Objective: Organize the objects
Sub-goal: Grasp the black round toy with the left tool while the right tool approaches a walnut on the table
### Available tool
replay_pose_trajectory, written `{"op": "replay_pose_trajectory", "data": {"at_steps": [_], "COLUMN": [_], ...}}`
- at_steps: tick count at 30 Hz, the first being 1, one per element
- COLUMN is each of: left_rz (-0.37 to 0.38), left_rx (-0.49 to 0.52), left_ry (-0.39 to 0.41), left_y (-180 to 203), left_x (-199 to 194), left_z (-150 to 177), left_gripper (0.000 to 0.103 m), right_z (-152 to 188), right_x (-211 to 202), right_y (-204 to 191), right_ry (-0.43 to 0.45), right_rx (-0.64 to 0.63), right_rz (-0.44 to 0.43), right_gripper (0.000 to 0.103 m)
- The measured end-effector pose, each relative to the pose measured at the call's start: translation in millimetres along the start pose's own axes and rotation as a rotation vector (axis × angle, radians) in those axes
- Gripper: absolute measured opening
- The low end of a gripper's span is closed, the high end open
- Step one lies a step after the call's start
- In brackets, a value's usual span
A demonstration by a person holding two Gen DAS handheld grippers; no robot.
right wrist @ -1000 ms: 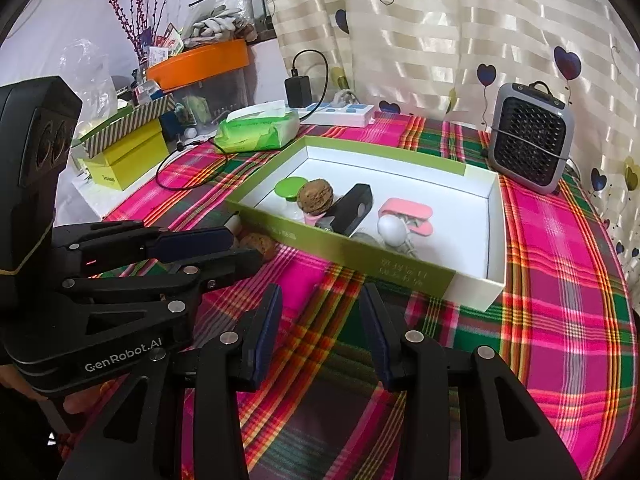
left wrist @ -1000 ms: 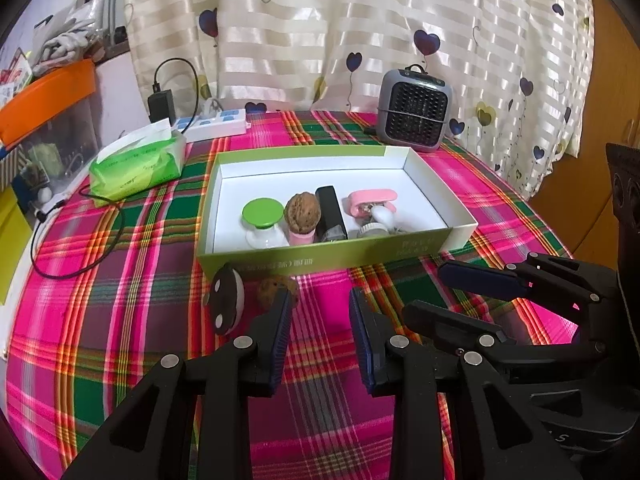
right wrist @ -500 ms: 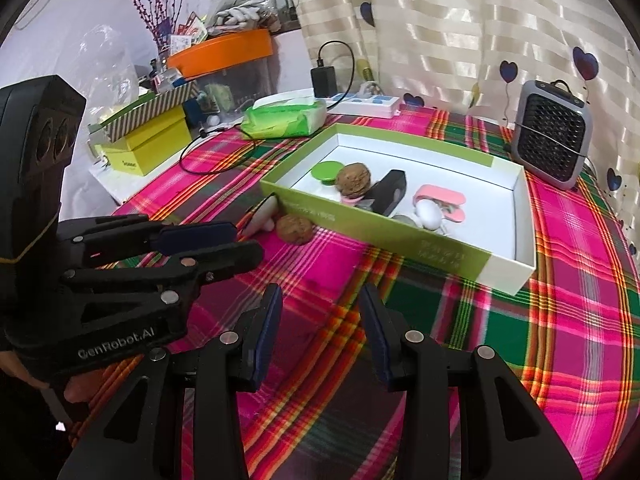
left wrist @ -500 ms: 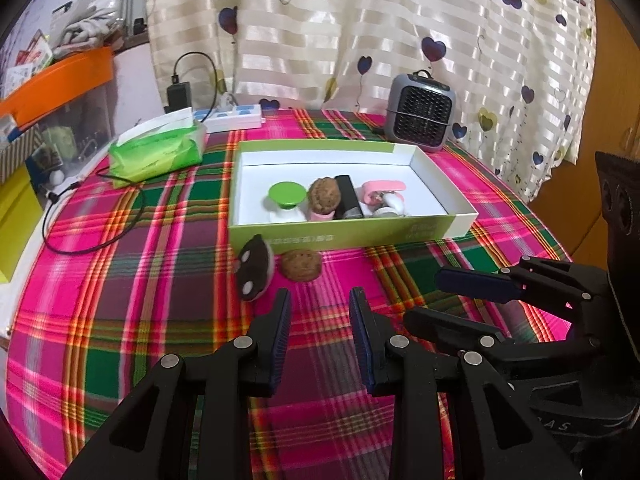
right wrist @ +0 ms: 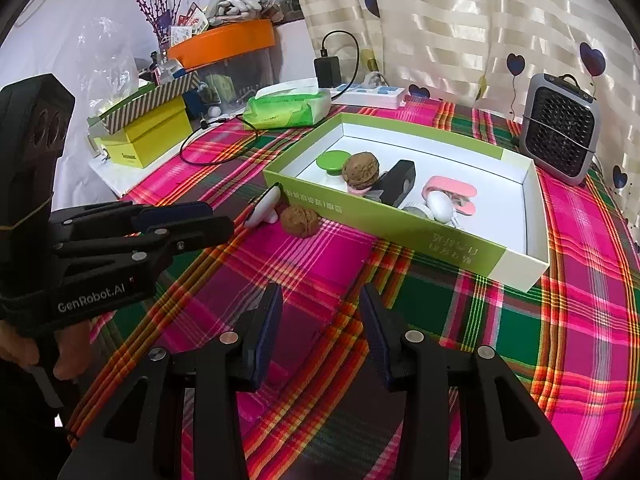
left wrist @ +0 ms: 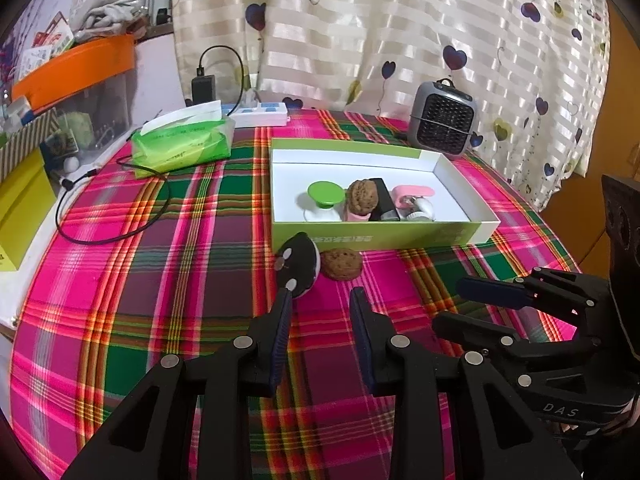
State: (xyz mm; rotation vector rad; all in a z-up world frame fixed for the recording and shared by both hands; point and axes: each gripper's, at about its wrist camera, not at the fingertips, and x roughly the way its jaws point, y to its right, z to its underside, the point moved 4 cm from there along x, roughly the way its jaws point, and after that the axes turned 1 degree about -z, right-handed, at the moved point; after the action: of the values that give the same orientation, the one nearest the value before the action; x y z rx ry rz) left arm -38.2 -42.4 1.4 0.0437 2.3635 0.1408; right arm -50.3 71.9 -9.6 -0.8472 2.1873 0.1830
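Left gripper (left wrist: 320, 304): tongs apart, nothing between them; they have just been opening a little further. Right gripper (right wrist: 320, 300): tongs apart, empty.

Table (left wrist: 120, 280), plaid cloth, near edge bare.

Black-and-white oval piece (left wrist: 298, 266): on the cloth just outside the box's near wall, at its left corner, propped on edge. Probably light, hard and smooth, so it may slip; take it across the thin sides.

Loose walnut (left wrist: 343, 265): touching or just beside that piece, same wall. Light, rigid, ridged shell grips well; clasp across its widest part.

Green box (left wrist: 400, 236): holds a green-capped item (left wrist: 326, 193), a second walnut (left wrist: 362, 196), a black block (left wrist: 384, 200) and a pink clip (left wrist: 412, 192).

Beyond: tissue pack (left wrist: 182, 146), small heater (left wrist: 442, 120).
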Motion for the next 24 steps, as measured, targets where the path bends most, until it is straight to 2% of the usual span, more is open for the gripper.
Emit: {"op": "replay_pose_trajectory", "data": {"at_steps": [13,24], "left_rz": [0.021,0.004], "left_rx": [0.015,-0.010], "left_ry": [-0.042,-0.059], "left_y": [-3,-15], "left_x": [21,40], "left_z": [-4,-11], "left_gripper": [0.033,0.034], "right_z": [-3,-4], "right_x": [5,12], "right_y": [3,6], "right_ry": [-0.010,-0.022], "right_rx": [0.007,0.012], "right_rz": [0.000,-0.008], "right_gripper": [0.041,0.041]}}
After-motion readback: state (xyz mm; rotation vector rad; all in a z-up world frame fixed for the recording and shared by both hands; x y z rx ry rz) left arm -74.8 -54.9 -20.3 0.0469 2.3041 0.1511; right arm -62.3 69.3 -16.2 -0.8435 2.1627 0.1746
